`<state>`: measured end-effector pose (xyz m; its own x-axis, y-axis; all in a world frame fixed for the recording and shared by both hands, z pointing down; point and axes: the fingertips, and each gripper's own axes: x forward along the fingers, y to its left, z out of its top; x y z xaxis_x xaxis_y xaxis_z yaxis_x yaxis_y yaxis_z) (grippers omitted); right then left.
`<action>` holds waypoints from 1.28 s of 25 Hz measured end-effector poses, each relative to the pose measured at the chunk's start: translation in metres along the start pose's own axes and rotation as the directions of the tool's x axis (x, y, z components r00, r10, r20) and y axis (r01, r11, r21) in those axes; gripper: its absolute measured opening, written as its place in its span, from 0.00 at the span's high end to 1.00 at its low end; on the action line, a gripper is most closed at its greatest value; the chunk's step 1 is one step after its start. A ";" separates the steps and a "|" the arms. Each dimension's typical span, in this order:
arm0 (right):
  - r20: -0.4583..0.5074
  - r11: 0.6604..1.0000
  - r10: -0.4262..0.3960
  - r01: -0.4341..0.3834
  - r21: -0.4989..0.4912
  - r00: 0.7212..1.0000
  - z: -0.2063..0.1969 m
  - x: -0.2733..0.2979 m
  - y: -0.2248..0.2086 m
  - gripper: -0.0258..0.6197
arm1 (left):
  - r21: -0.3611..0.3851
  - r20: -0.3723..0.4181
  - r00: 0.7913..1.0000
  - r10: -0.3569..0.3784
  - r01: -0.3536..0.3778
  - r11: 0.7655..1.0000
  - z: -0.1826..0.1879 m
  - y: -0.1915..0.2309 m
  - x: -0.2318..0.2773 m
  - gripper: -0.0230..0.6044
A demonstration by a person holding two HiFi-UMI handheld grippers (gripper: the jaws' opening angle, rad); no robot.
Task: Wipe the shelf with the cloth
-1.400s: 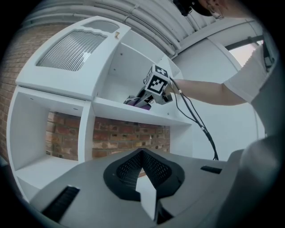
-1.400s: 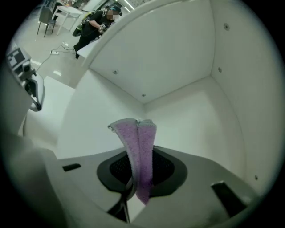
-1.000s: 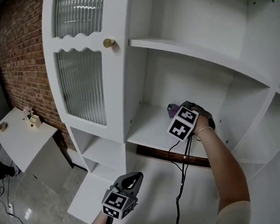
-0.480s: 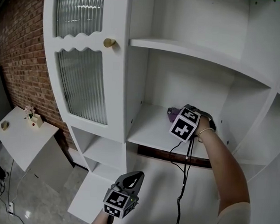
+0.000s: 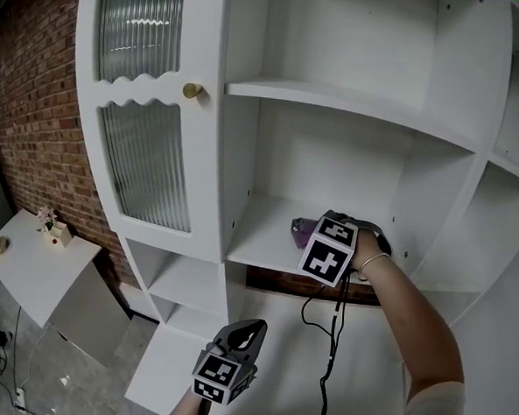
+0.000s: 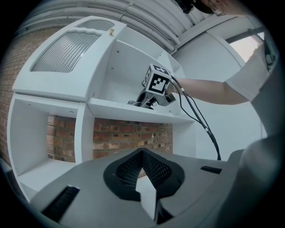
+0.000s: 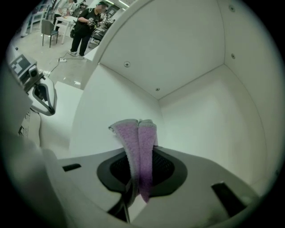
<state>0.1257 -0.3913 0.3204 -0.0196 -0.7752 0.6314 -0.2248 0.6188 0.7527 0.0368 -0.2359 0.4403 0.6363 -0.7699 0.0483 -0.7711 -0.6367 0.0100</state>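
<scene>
A purple cloth (image 7: 139, 141) is folded upright between the jaws of my right gripper (image 7: 137, 180), which is shut on it. In the head view this gripper (image 5: 313, 238) rests on the white middle shelf (image 5: 256, 235) of the cabinet, and the cloth (image 5: 299, 232) pokes out to its left, against the shelf board. My left gripper (image 5: 250, 332) hangs low in front of the cabinet, well below that shelf, shut with nothing in it. From the left gripper view, the right gripper (image 6: 154, 87) sits on top of the shelf (image 6: 113, 110).
A door with ribbed glass (image 5: 148, 165) and a brass knob (image 5: 192, 90) closes the cabinet's left part. Upper shelf (image 5: 336, 104) overhangs the working bay. Black cable (image 5: 332, 338) drops from the right gripper. Brick wall (image 5: 34, 101) and a small white table (image 5: 28, 263) stand left. People (image 7: 84, 24) stand far off.
My right gripper has slid the cloth a little to the left and toward the shelf's front edge. The left gripper has stayed where it was.
</scene>
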 end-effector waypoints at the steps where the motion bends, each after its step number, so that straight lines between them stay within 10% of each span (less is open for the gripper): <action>1: 0.003 1.000 0.005 -0.005 -0.003 1.000 0.001 -0.005 0.004 0.84 | 0.003 -0.001 1.000 -0.007 0.007 1.000 0.000 -0.002 0.000 0.94; 21: 0.042 0.998 0.053 -0.051 -0.025 0.998 -0.009 -0.097 0.079 0.84 | 0.013 -0.001 0.984 -0.177 0.177 0.984 0.006 -0.069 -0.002 0.94; 32: -0.039 0.952 -0.307 0.307 -0.010 0.951 -0.067 -0.080 -0.014 0.83 | 0.035 0.000 0.982 -0.187 0.187 0.982 0.012 -0.078 0.009 0.94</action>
<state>0.1957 -0.3295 0.2713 0.0880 -0.9223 0.3762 -0.2105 0.3519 0.9120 0.1025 -0.1939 0.4277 0.7692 -0.6374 0.0451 -0.6374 -0.7704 -0.0162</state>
